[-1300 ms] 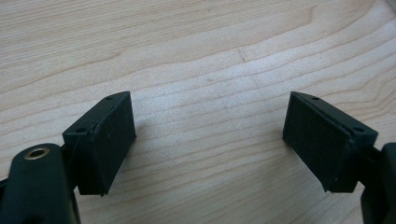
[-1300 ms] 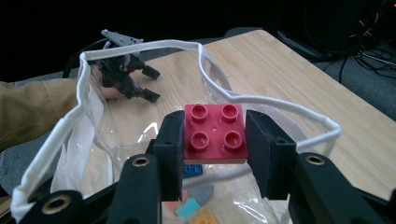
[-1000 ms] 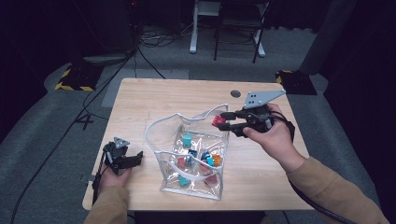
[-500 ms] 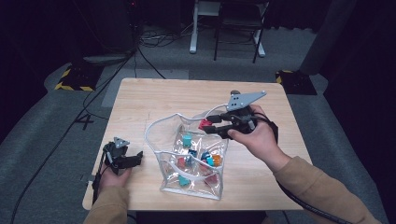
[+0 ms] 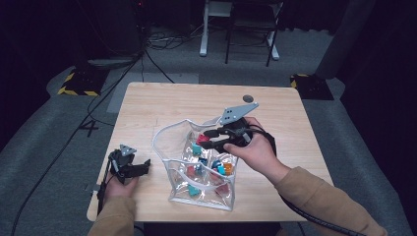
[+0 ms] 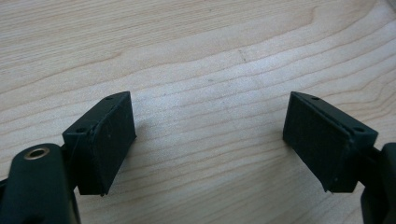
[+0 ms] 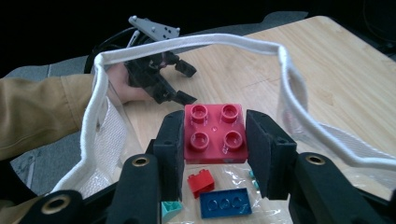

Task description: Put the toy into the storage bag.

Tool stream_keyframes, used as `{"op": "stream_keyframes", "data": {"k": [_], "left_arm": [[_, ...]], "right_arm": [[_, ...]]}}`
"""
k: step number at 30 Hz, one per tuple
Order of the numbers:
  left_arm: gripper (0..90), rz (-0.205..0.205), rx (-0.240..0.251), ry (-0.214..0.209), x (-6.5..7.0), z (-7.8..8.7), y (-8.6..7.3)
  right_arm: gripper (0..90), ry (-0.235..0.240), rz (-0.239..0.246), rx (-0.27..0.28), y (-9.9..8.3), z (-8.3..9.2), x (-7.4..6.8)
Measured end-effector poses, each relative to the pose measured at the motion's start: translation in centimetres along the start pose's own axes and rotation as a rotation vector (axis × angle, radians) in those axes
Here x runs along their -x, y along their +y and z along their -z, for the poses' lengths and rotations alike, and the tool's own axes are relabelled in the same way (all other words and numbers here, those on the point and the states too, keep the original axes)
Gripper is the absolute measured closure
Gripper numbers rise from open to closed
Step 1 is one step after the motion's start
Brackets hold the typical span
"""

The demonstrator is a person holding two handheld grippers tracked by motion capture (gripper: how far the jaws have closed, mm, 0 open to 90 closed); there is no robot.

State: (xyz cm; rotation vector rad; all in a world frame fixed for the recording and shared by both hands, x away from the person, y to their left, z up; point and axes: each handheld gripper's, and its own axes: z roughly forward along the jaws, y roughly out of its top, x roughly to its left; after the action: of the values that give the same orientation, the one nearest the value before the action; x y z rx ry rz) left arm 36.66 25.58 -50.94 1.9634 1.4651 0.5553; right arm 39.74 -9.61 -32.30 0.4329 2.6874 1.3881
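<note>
Right now the right tongs point(image 7: 212, 140) grip a red brick point(image 7: 215, 133) by two opposite sides, studs facing the camera, with both pads pressed flat against it. In the high view the right tongs point(image 5: 206, 140) hold the brick point(image 5: 202, 139) over the open mouth of a clear bag point(image 5: 173, 189) that stands near the middle of the counter point(image 5: 162, 103). In the right gripper view the bag's white rim point(image 7: 187, 44) loops around the brick, and below it, on the bag's floor, lie a small red brick point(image 7: 200, 181), a blue plate point(image 7: 223, 203) and a teal piece point(image 7: 170, 207).

The left tongs point(image 5: 129, 166) rest at the counter's near left edge, well apart from the bag. Its jaws stand wide apart with nothing but bare wood between them, as the left gripper view shows point(image 6: 210, 140).
</note>
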Motion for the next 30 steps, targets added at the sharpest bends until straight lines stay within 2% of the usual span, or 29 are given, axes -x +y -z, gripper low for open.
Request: {"op": "stream_keyframes", "data": {"k": [5,8,10,13,20,30], "left_arm": [[17.3,-0.002,0.0,-0.001,0.0,0.0,0.0],[17.3,0.0,-0.001,-0.002,0.0,0.0,0.0],[17.3,0.0,-0.001,-0.002,0.0,0.0,0.0],[17.3,0.0,-0.001,-0.002,0.0,0.0,0.0],[17.3,-0.001,-0.002,0.0,0.0,0.0,0.0],[17.3,0.0,-0.001,-0.002,0.0,0.0,0.0]], "right_arm": [[58.1,0.016,-0.009,-0.021,-0.2,-0.5,-0.3],[44.3,0.02,-0.021,-0.03,-0.4,-0.8,-0.3],[39.0,0.01,-0.018,-0.03,-0.6,-0.8,-0.3],[35.8,0.006,-0.029,-0.003,-0.7,-0.4,-0.3],[35.1,-0.016,-0.032,0.051,-0.6,1.7,-0.2],[35.1,-0.07,-0.033,0.081,-1.4,5.3,0.2]]}}
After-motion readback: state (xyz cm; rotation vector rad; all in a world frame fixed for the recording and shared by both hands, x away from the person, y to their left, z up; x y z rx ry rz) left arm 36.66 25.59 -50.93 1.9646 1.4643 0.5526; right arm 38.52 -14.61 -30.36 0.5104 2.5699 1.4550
